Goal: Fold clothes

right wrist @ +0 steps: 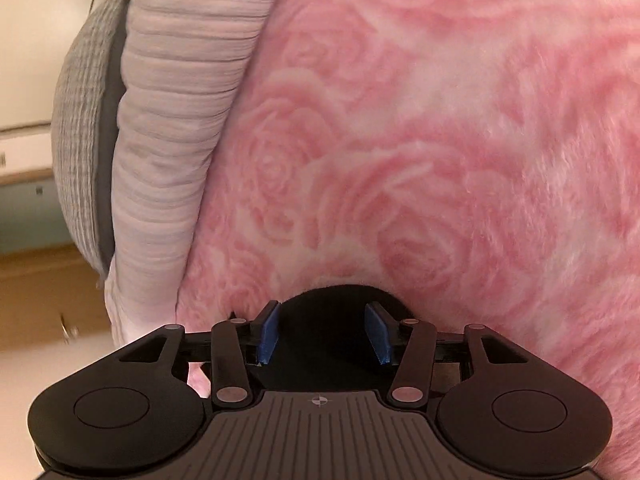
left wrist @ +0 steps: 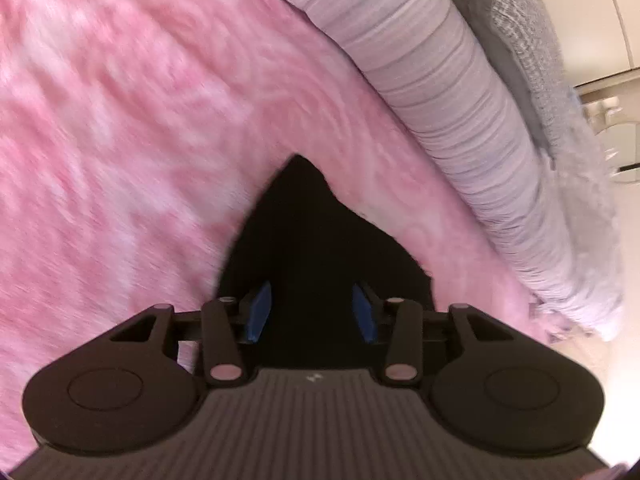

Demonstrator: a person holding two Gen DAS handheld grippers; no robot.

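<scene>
Nearest to us, the left gripper (left wrist: 312,312) has its blue pads (left wrist: 259,312) standing apart, released, with a black garment (left wrist: 316,236) lying in the gap and beyond it; neither pad seems to press on the cloth. The right gripper (right wrist: 323,334) looks the same: its blue pads (right wrist: 269,334) are parted over a rounded edge of the same black garment (right wrist: 332,304), and we see no pinch there either.

The garment lies on a pink rose-patterned blanket (right wrist: 440,140), which fills the middle ground in both views. We judge the step in hand to be taking hold of the garment's near edge with both tongs, at the start of a fold or between two folds. The next move calls for lowering each pair of pads onto the cloth, closing on one layer without catching the fluffy blanket, then lifting both ends together.

The left wrist view shows a pointed corner of the garment running away from us, though motion blurs the blanket around it. The right wrist view shows only a low curved sliver of black, but gives the rose print sharply.

Farther off lie a pale ribbed cover (right wrist: 168,152) and a grey knitted cushion (right wrist: 80,128), then a wooden floor (right wrist: 48,292).
</scene>
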